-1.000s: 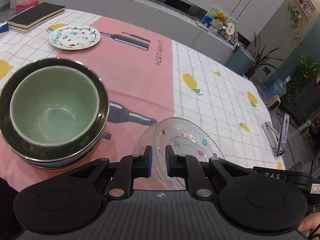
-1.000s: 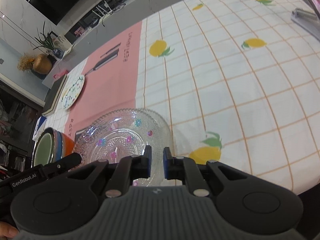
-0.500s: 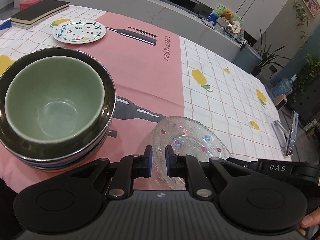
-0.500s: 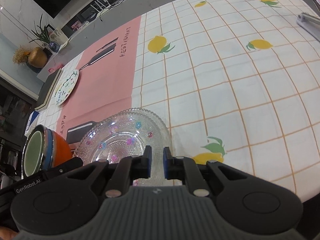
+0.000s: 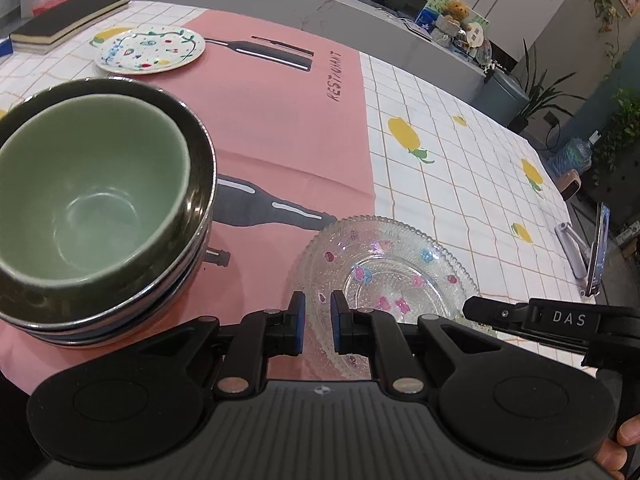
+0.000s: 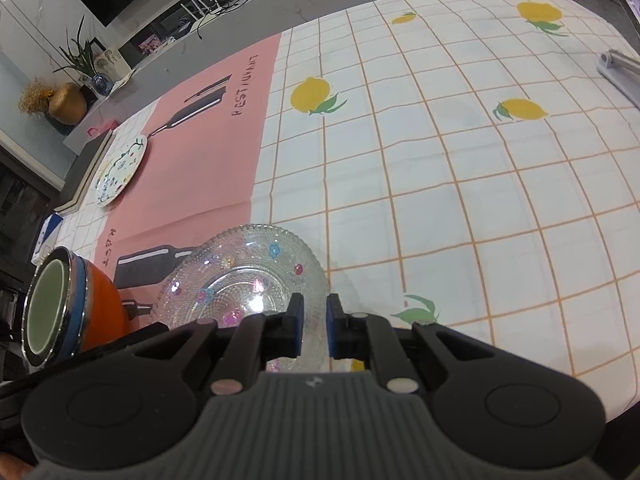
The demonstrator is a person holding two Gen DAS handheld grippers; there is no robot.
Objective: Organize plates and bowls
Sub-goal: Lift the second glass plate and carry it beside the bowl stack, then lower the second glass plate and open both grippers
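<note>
A clear glass plate [image 5: 384, 268] with small coloured flowers lies low over the tablecloth near the front edge. My left gripper [image 5: 318, 320] is shut on its near left rim. My right gripper [image 6: 314, 326] is shut on the near right rim of the glass plate [image 6: 244, 276]. I cannot tell whether the plate rests on the cloth or hangs just above it. Left of it stands a stack of bowls [image 5: 92, 200]: a pale green bowl inside a dark one, with blue and orange bowls [image 6: 104, 308] underneath. A painted white plate [image 5: 150, 50] sits at the far left.
Dark books [image 5: 68, 16] lie beyond the painted plate at the table's far left corner. A phone on a metal stand [image 5: 596, 248] is at the right edge. The checked cloth with lemons [image 6: 440, 180] stretches right of the glass plate. A person's fingers [image 5: 628, 436] hold the right gripper.
Both views have tilted slightly, so the bowl stack looms larger in the left wrist view. The glass plate keeps its place between both pairs of jaws.
</note>
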